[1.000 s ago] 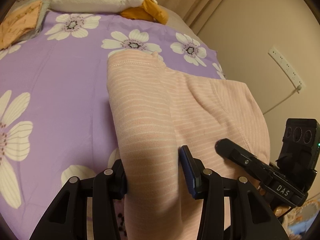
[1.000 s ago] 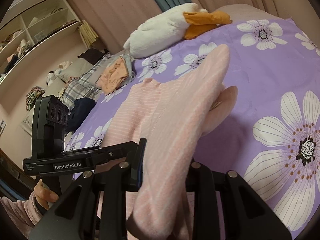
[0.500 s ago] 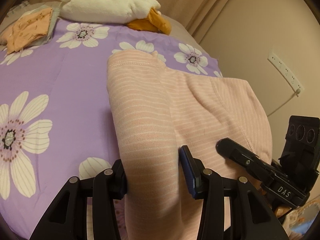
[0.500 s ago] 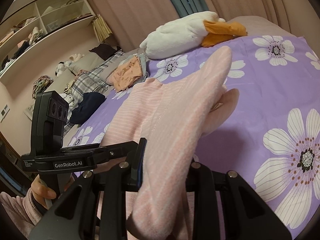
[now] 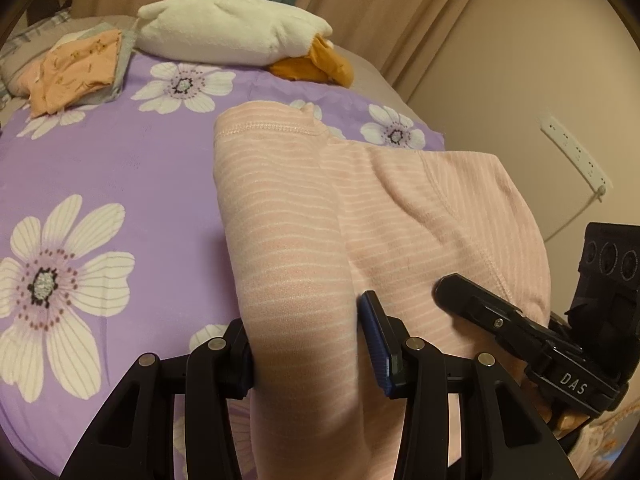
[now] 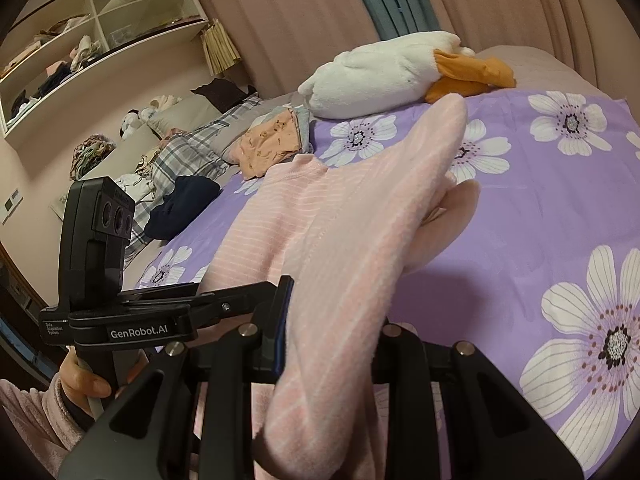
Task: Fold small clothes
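Carrying the fold well means keeping both grips level: the left gripper [image 5: 306,344] and right gripper [image 6: 328,344] each have fingers clamped on a near edge of the pink striped garment [image 5: 360,208], which drapes forward onto the purple flowered bedsheet [image 5: 120,168]; lay it flat, short of the plush duck [image 5: 236,28].

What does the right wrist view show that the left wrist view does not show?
Only the right wrist view: wall shelves, a dark navy garment, and the left gripper with the hand holding it.

Only the left wrist view: a white power strip on the wall and the right gripper.

Both: the pink striped garment, gripped in each view's own jaws, the purple floral sheet, the white plush duck and folded orange clothes.
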